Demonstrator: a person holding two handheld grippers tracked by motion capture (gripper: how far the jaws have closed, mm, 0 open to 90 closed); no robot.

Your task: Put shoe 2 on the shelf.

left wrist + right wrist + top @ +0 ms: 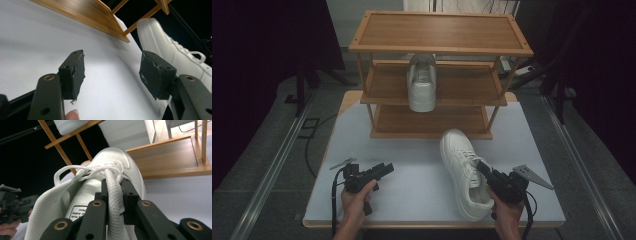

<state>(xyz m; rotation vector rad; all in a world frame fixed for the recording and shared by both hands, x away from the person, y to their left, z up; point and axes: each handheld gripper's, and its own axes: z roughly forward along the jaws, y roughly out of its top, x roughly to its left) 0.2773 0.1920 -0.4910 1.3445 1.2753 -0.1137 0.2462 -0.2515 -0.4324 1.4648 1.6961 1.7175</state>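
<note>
One white shoe [422, 82] already stood on the rack's [439, 47] middle shelf. The right gripper [484, 167] was clamped on the near shoe's [464, 172] lace [113, 192], apparently next to be shelved; the left gripper [384, 170] hung wide open, empty.

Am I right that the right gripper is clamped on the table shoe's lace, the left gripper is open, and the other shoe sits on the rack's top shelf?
Not quite. The other white shoe sits on the middle shelf of the wooden rack, not the top one, as the high view shows. The rest holds: the right gripper is shut on the lace of the table shoe, and the left gripper is open.
</note>
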